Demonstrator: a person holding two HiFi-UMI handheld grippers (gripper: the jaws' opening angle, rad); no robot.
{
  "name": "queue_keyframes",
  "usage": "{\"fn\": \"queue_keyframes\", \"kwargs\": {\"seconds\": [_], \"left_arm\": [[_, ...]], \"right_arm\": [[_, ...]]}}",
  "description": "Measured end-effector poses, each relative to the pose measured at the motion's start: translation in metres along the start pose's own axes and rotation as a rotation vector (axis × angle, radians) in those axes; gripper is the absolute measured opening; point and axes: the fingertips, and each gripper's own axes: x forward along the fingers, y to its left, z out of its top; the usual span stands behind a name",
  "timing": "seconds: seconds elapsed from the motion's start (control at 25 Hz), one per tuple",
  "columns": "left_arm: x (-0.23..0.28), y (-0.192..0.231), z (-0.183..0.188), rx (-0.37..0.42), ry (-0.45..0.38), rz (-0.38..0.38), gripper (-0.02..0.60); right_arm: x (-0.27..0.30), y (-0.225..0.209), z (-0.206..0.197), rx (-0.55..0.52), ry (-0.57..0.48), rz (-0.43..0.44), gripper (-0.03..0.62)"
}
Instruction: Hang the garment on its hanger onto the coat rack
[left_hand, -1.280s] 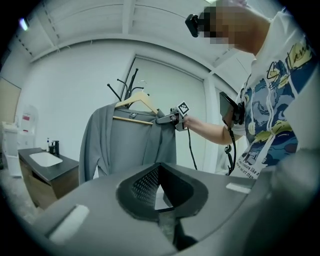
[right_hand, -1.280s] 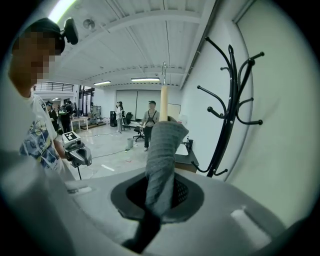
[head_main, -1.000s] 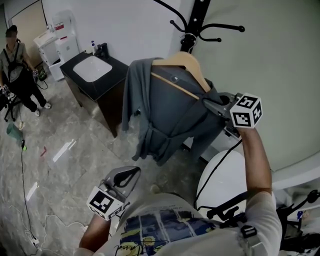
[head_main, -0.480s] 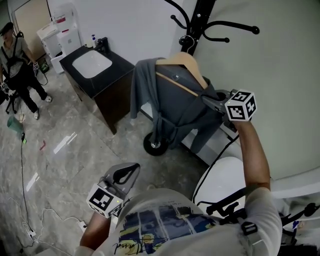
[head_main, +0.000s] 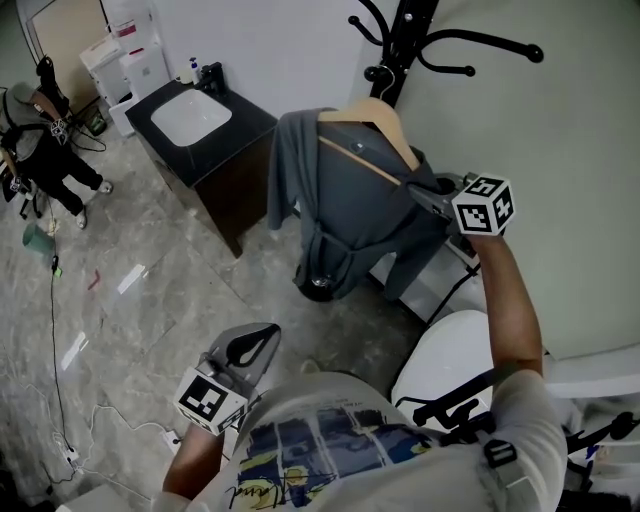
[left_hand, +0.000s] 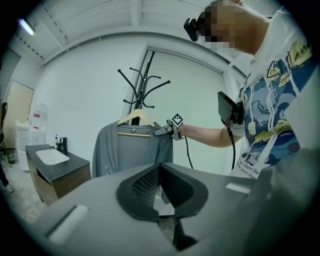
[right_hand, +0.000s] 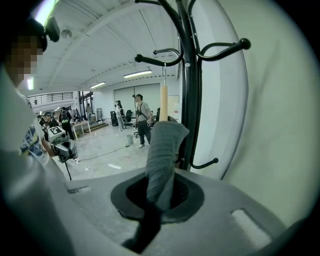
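Observation:
A grey garment (head_main: 345, 200) hangs on a wooden hanger (head_main: 378, 118) right in front of the black coat rack (head_main: 405, 30). My right gripper (head_main: 418, 192) is shut on the garment's right shoulder over the hanger's end. In the right gripper view the grey cloth (right_hand: 162, 145) runs up from between the jaws. There the hanger's wire hook (right_hand: 164, 70) stands beside the rack's pole (right_hand: 187, 100), under a curved arm (right_hand: 155, 61). My left gripper (head_main: 262, 338) hangs low by the person's waist, shut and empty; its view shows the garment (left_hand: 132, 147) from afar.
A dark cabinet with a white sink (head_main: 205, 120) stands at the left of the rack. A black wheel (head_main: 315, 285) shows below the garment's hem. A white round seat (head_main: 450, 360) is at the lower right. A person (head_main: 40, 130) stands far left; cables (head_main: 55, 330) lie on the floor.
The right gripper keeps its hold on the garment near the rack. The hem has swung and now partly covers the wheel. The left gripper has stayed put.

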Motion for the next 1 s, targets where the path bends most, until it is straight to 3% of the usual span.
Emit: {"fn": "queue_keyframes", "kwargs": {"seconds": [0.52,0.8,1.0], "left_arm": [[-0.033,-0.010,-0.004,0.002,0.026,0.003,0.003],[-0.070,-0.018,-0.009,0.010,0.031,0.001,0.003],[-0.107,-0.032,-0.016,0.021,0.034,-0.025,0.005]], "right_arm": [[0.004,0.004,0.002,-0.016,-0.032,-0.050,0.032],[-0.011,0.003,0.001,-0.042,-0.088,-0.198,0.129],[-0.049,0.019,-0.002,-0.043,-0.119,-0.370,0.211]]}}
